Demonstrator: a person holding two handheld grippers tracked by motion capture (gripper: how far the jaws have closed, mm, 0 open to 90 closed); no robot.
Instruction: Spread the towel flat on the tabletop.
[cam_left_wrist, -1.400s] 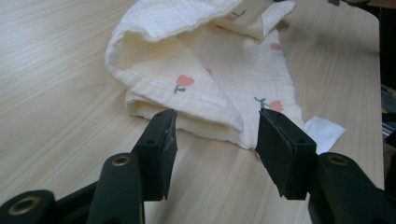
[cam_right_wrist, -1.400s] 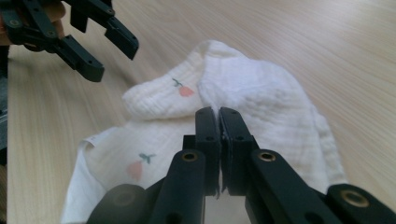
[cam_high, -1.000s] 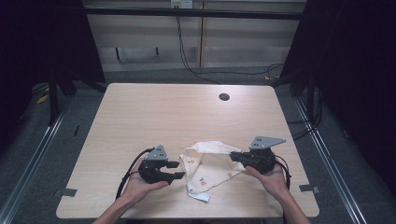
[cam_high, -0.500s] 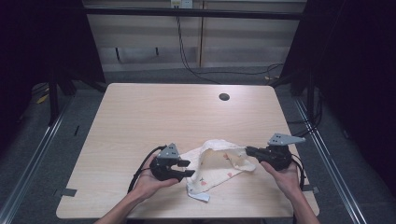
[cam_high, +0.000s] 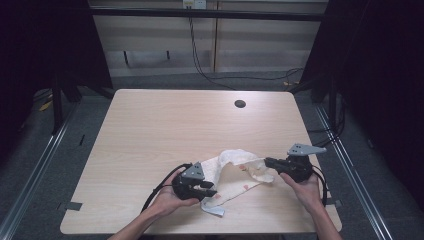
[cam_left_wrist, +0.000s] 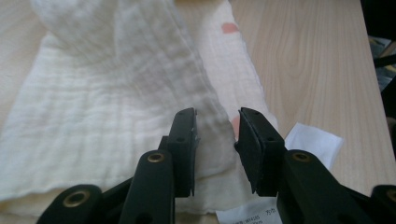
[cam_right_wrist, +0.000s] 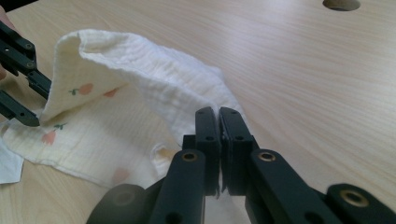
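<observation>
1. High view: the cloth (cam_high: 235, 172), a cream muslin with little pink prints, lies crumpled near the front edge of the table (cam_high: 165, 125), right of the middle. The left gripper (cam_high: 209, 188) sits at the cloth's front-left part and the right gripper (cam_high: 269, 162) is at its right end, toward the table's right edge. If you're spreading it, I'd pull the two ends apart evenly and low over the wood.

2. Left gripper view: the jaws stand at a narrow gap with a raised ridge of cloth (cam_left_wrist: 140, 84) between them. They have just been closing, and the pads don't look pressed on yet. Let them bite the ridge fully before tugging, and stay off the white care label (cam_left_wrist: 310, 142) lying by the right jaw.

3. Right gripper view: the jaws are clamped tight on the edge of the cloth (cam_right_wrist: 154, 88), which arches up from them toward the left gripper (cam_right_wrist: 28, 91). That grip looks solid, so I'd hold this hand steady until the other has its hold.
</observation>
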